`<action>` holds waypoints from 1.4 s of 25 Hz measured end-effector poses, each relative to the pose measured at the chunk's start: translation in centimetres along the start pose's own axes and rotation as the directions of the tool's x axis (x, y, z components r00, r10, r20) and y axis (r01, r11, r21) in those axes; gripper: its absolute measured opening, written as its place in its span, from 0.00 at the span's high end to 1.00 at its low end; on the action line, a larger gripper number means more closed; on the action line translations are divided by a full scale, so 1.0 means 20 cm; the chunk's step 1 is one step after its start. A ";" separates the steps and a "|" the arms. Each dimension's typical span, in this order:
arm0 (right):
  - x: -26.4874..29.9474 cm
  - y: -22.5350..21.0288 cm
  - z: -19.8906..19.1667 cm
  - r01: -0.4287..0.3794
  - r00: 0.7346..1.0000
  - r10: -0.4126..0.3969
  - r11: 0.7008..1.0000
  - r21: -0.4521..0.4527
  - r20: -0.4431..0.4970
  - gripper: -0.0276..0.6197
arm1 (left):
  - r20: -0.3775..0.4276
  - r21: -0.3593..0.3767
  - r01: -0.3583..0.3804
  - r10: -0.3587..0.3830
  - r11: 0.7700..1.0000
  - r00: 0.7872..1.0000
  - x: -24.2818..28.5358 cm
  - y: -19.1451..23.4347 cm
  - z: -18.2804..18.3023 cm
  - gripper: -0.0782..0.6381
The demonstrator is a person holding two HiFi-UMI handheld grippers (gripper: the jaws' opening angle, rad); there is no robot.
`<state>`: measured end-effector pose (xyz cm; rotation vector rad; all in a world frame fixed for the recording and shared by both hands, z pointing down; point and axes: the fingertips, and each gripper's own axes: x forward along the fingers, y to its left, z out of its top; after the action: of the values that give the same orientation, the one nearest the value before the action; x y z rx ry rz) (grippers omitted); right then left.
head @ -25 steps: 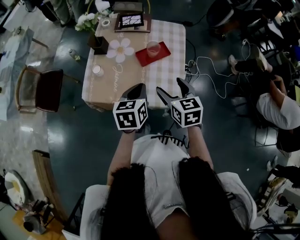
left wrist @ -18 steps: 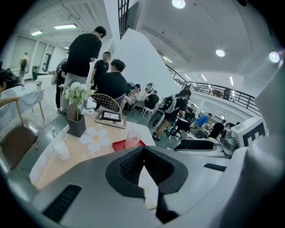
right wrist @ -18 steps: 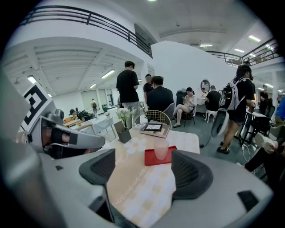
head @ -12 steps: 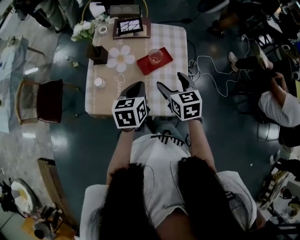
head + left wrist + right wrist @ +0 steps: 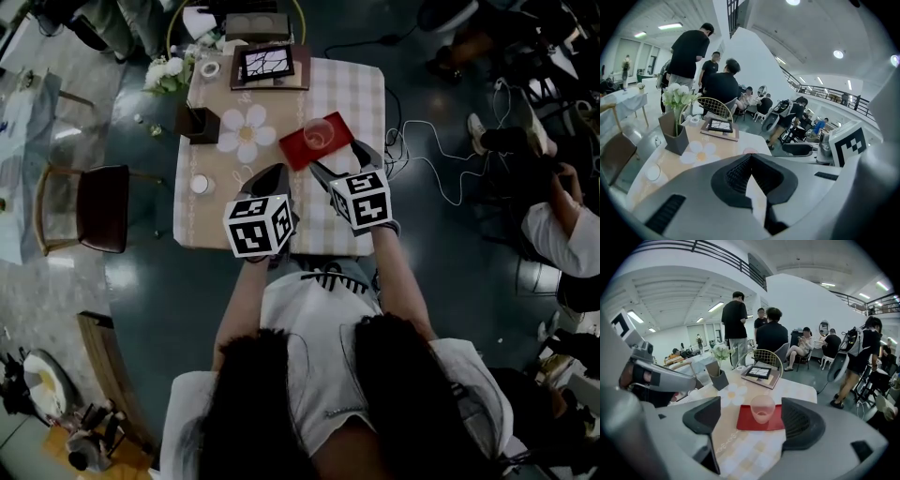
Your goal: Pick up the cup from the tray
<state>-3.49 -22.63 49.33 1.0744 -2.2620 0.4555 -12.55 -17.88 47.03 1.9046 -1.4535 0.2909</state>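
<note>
While one cup [image 5: 762, 409] stands on one tray [image 5: 744, 422], the right hand-held gripper [image 5: 752, 420] gapes, the left one [image 5: 751, 164] closed.

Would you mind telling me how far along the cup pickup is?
Nothing is finished yet: the cup stands upright on the red tray, untouched. In hand: the right tongs are open and aimed at it, short of contact; the left tongs are shut and empty. Left: close in, grip, lift.

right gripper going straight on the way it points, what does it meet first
Most likely the cup, standing on the red tray dead ahead of the open right gripper; nothing shows in between, though depth is unclear.
</note>
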 end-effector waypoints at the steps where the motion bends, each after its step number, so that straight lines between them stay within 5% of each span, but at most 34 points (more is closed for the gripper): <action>1: 0.04 -0.01 0.01 -0.005 1.000 0.005 1.000 -0.004 -0.009 0.36 | 0.004 -0.004 -0.005 0.005 1.000 1.000 0.03 0.01 0.02 0.88; 19: 0.59 -0.14 -0.11 -0.082 0.974 0.078 0.997 -0.012 -0.213 0.33 | -0.064 -0.015 -0.084 0.083 0.996 0.995 0.52 0.12 0.13 0.89; 35: 0.74 -0.14 -0.24 -0.097 0.928 0.069 0.993 -0.061 -0.366 0.33 | -0.094 -0.033 -0.122 0.119 0.992 0.989 0.57 0.19 0.11 0.89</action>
<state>-7.02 -30.45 62.71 0.7821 -1.9817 0.5472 -12.60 -28.27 53.42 1.7529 -1.5042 0.3986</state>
